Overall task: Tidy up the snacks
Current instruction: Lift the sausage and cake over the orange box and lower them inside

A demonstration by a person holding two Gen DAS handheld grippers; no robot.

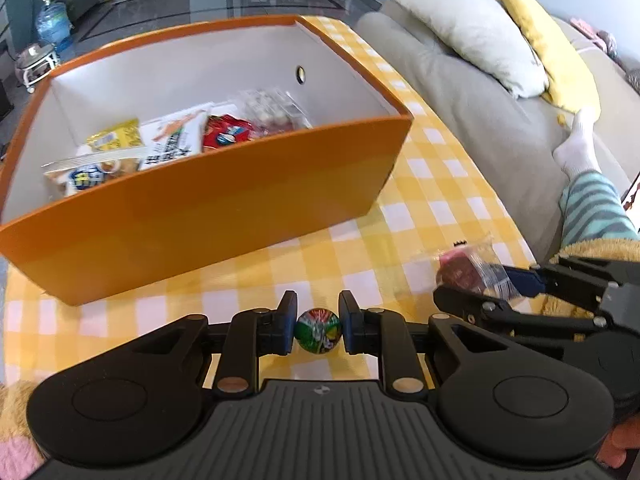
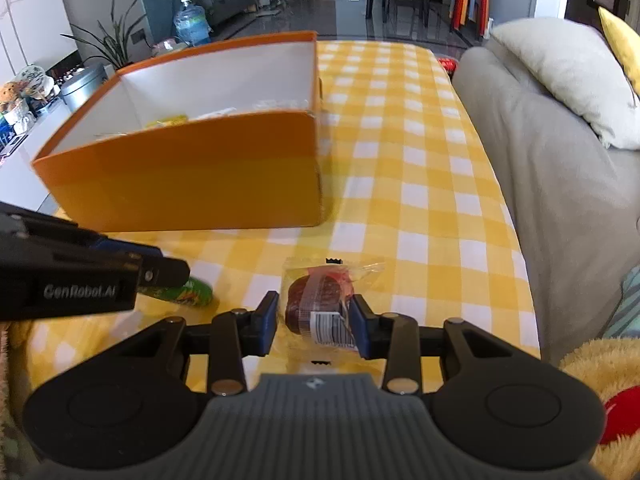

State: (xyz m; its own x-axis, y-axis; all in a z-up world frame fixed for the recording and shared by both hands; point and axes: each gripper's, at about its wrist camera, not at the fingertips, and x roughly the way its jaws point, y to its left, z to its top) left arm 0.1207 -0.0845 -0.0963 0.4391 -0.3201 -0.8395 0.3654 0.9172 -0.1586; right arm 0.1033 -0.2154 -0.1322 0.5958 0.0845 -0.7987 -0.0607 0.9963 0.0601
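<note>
An orange box (image 1: 224,204) with white walls stands on the yellow checked tablecloth (image 1: 424,184) and holds several snack packets (image 1: 172,140). My left gripper (image 1: 318,328) is shut on a small green wrapped snack (image 1: 318,330), low over the cloth in front of the box. My right gripper (image 2: 314,322) is shut on a clear-wrapped brown cake (image 2: 320,308), to the right of the left gripper. In the right wrist view the box (image 2: 192,176) is ahead to the left and the green snack (image 2: 192,294) shows under the left gripper. In the left wrist view the cake (image 1: 466,270) shows in the right gripper.
A grey sofa (image 1: 480,92) with a white pillow (image 1: 468,36) and a yellow pillow (image 1: 548,44) runs along the table's right edge. A leg in a striped trouser and white sock (image 1: 580,148) lies on it. A yellow plush toy (image 2: 600,380) sits at the near right.
</note>
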